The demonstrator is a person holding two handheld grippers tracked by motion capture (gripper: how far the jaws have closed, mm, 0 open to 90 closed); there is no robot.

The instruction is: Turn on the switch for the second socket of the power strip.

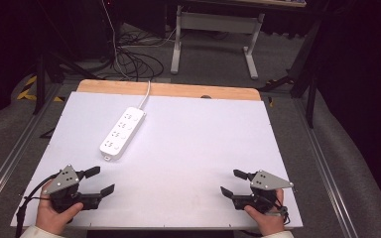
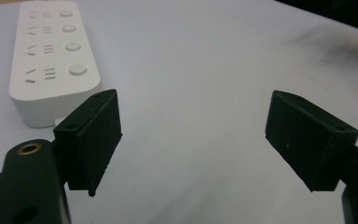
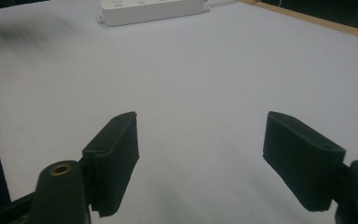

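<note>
Where white table (image 1: 203, 148) ends, cables (image 1: 134, 62) cross grey floor (image 1: 213, 64).

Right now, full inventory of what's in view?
power strip: 1, white, left-centre of the board, nearest the left hand-held gripper; cord runs off the far edge
board: 1, white, covering the table
table: 1, wooden edge at the far side
desk frame: 1, grey, on the floor behind
cables: several, black, floor behind
left hand-held gripper: 1, black, near-left corner, open
right hand-held gripper: 1, black, near-right corner, open
hands: 2, near edge
</note>
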